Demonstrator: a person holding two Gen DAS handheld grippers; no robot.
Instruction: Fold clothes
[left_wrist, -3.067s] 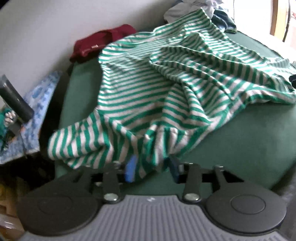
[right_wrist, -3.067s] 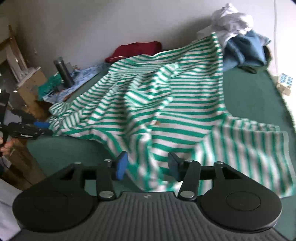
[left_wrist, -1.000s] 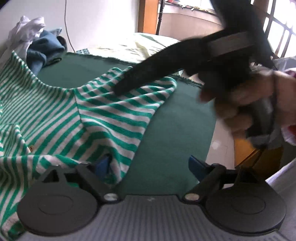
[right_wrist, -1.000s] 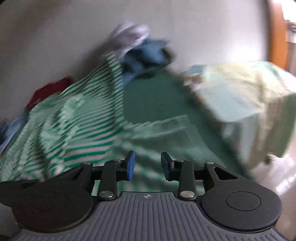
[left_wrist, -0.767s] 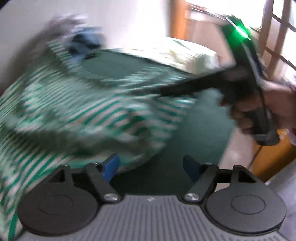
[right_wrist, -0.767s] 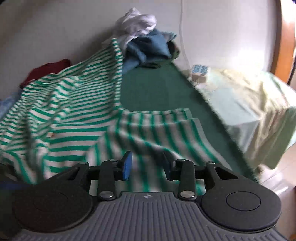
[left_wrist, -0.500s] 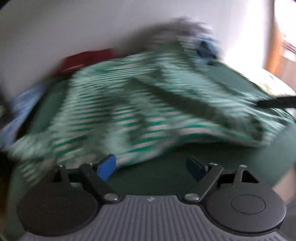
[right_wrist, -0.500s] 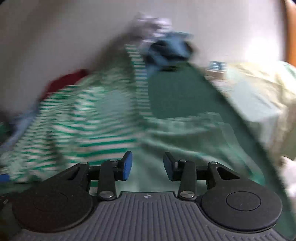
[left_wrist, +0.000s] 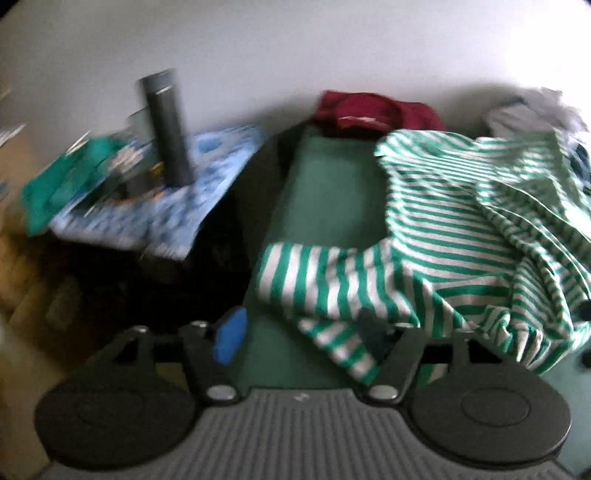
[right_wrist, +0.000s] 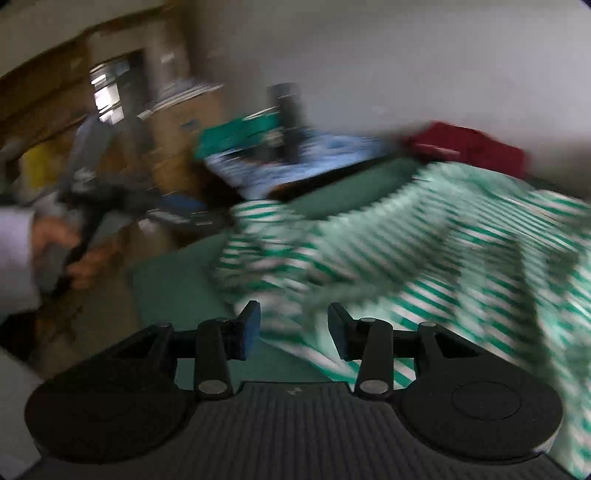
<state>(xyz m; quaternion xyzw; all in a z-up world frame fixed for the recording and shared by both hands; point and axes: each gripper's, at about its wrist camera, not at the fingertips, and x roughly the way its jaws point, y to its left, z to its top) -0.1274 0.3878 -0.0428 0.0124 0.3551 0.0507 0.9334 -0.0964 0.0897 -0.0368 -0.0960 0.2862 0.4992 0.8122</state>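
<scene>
A green-and-white striped shirt (left_wrist: 461, 236) lies rumpled on the green mat (left_wrist: 325, 192). Its sleeve (left_wrist: 314, 280) reaches left to the mat's edge. My left gripper (left_wrist: 301, 334) hovers at the sleeve's hem. Its jaws are wide and closing, the blue pad (left_wrist: 231, 336) is off the cloth, and the dark finger (left_wrist: 373, 332) is over the stripes. The right wrist view is blurred. There my right gripper (right_wrist: 293, 330) is open over the shirt's (right_wrist: 424, 258) near edge, gripping nothing. A hand (right_wrist: 74, 254) holds the left gripper (right_wrist: 192, 214) at the sleeve end.
A dark cylinder flask (left_wrist: 168, 125) stands on a side table under a blue patterned cloth (left_wrist: 155, 206), left of the mat. A maroon garment (left_wrist: 373, 110) and a pile of clothes (left_wrist: 532, 110) lie along the wall. Cardboard boxes (right_wrist: 184, 129) stand at far left.
Both views have swung from the mat's right end to its left end. The sleeve now lies at my left fingers, whose jaws are a little narrower. The right jaws stand wider.
</scene>
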